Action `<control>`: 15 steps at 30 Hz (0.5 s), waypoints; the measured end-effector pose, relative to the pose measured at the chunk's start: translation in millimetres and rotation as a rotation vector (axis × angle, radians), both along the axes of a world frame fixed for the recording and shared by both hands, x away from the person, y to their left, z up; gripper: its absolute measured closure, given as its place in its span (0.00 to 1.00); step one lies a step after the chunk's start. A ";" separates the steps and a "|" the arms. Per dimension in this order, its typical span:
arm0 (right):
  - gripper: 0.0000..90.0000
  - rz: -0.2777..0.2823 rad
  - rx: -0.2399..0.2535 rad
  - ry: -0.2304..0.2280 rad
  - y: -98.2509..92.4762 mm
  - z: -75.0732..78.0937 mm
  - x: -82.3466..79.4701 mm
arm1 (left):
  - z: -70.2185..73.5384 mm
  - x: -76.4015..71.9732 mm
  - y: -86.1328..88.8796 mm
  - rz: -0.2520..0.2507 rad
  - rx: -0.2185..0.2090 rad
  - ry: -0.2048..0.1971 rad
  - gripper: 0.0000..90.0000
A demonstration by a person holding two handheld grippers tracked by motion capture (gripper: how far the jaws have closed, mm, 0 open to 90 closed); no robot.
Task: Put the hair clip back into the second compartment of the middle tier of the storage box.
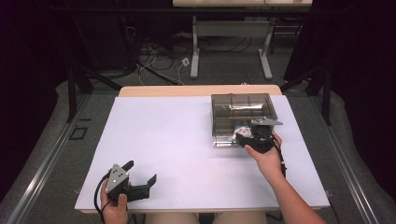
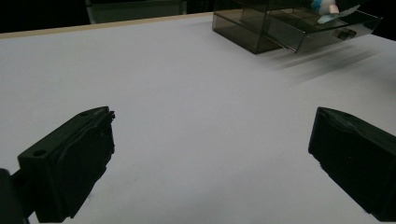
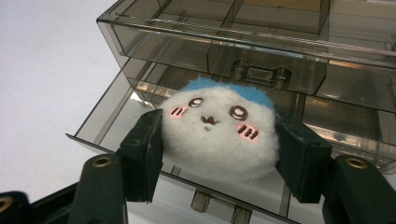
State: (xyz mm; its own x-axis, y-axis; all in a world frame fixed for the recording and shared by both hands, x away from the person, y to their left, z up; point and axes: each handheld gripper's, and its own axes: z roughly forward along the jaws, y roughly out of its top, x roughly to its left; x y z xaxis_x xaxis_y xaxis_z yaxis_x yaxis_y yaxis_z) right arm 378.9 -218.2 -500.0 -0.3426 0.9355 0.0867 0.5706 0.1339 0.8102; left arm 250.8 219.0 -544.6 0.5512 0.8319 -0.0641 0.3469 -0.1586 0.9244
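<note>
White table, plush toy in right tongs

You see a fuzzy white cloth plush toy, a glossy smoked clear-plastic drawer box, matt black plastic on your right gripper, and a smooth matt white tabletop.

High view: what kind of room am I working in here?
Likely a lab or recording workspace, not a home: a bare white table, loose cables on the floor behind it, and dark curtains at the sides.
</note>
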 end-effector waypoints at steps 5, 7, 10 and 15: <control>0.42 0.002 -0.009 0.011 0.5 -2.3 2.5 | -0.1 -0.2 -0.1 0.001 -0.007 0.002 0.00; 0.42 0.003 -0.011 0.010 0.6 -3.3 3.6 | -0.1 -0.1 0.0 0.001 -0.007 0.002 0.00; 0.42 0.000 -0.012 0.016 0.5 -4.6 4.8 | -0.1 0.0 -0.1 0.001 -0.007 0.002 0.00; 0.42 -0.006 -0.009 0.023 -0.6 -5.9 6.2 | -0.1 0.1 -0.1 0.000 -0.007 0.002 0.00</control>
